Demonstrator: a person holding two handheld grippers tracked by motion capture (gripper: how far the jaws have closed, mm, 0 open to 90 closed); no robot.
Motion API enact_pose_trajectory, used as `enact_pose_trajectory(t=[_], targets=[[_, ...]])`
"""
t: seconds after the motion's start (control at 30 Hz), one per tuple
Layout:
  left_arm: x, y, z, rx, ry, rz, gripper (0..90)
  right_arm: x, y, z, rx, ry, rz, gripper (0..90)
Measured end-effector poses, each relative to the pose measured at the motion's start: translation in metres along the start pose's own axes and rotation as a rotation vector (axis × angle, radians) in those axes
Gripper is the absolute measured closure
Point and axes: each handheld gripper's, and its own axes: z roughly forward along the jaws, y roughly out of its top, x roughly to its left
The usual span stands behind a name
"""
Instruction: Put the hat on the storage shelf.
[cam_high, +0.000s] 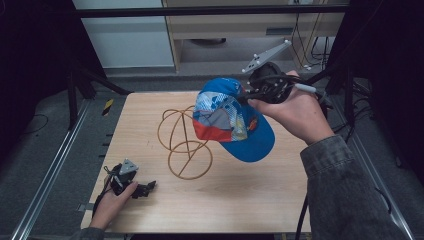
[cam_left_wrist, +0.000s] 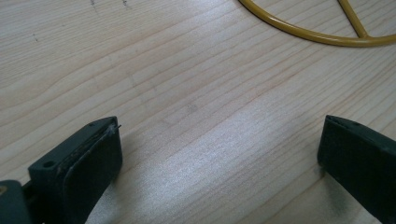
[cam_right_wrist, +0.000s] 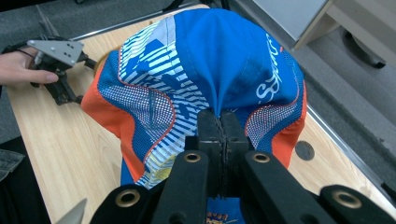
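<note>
The blue, white and orange fabric cap (cam_high: 231, 117) hangs above the pale wooden desk (cam_high: 250, 200), pinched at its crown by the right claw (cam_right_wrist: 219, 123), jaws closed on a fold. It looks light, soft and floppy; its stiffer brim droops toward 5 o'clock. The yellow wire cap stand (cam_high: 182, 142) beside it is bare. The left claw (cam_high: 144, 189), at 7 o'clock, rests wide and empty.

Right gripper (cam_right_wrist: 219, 135): black body, two flat black jaws with brass-coloured screw eyelets along the linkage arms; grey three-cornered plate (cam_high: 266, 56) at its 12 o'clock, dotted with small white studs; black cables bundled at 3 o'clock. Right sleeve (cam_high: 345, 190): grey denim-like fabric.
Left gripper (cam_high: 145, 189): black, small grey three-cornered plate (cam_high: 128, 167) on top, black cable at 9 o'clock; jaw pads matte black, edges slightly frayed.
</note>
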Motion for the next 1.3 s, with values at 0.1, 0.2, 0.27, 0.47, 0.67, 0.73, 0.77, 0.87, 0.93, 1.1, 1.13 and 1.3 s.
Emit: enact_pose_trajectory(t=[0.1, 0.2, 0.27, 0.47, 0.67, 0.73, 0.77, 0.87, 0.93, 1.1, 1.13, 1.3], targets=[[0.000, 0.000, 0.000, -0.001, 0.000, -0.002, 0.0, 0.006, 0.003, 0.001, -0.009, 0.003, -0.013, 89.9], [0.000, 0.000, 0.000, -0.002, 0.000, -0.002, 0.0, 0.012, 0.006, 0.002, -0.021, 0.011, -0.026, 90.0], [0.000, 0.000, 0.000, -0.002, 0.000, -0.002, 0.0, 0.015, 0.007, 0.002, -0.022, 0.011, -0.034, 89.9], [0.000, 0.000, 0.000, -0.002, 0.000, -0.002, 0.0, 0.021, 0.011, 0.003, -0.031, 0.019, -0.042, 89.9], [0.000, 0.000, 0.000, -0.002, 0.000, -0.002, 0.0, 0.023, 0.016, 0.007, -0.042, 0.024, -0.040, 89.9], [0.000, 0.000, 0.000, -0.002, 0.000, -0.002, 0.0, 0.024, 0.017, 0.009, -0.044, 0.022, -0.041, 89.9], [0.000, 0.000, 0.000, -0.001, 0.000, -0.002, 0.0, 0.025, 0.019, 0.011, -0.046, 0.026, -0.041, 90.0], [0.000, 0.000, 0.000, -0.001, 0.000, -0.002, 0.0, 0.026, 0.021, 0.013, -0.051, 0.027, -0.041, 89.9], [0.000, 0.000, 0.000, -0.001, 0.000, -0.002, 0.0, 0.028, 0.023, 0.014, -0.057, 0.032, -0.040, 89.9], [0.000, 0.000, 0.000, -0.001, 0.001, 0.000, 0.0, 0.029, 0.027, 0.017, -0.060, 0.036, -0.044, 90.0], [0.000, 0.000, 0.000, -0.001, 0.001, 0.000, 0.0, 0.030, 0.027, 0.017, -0.060, 0.037, -0.043, 89.9], [0.000, 0.000, 0.000, -0.001, 0.001, 0.000, 0.0, 0.031, 0.029, 0.020, -0.062, 0.040, -0.045, 89.9]])
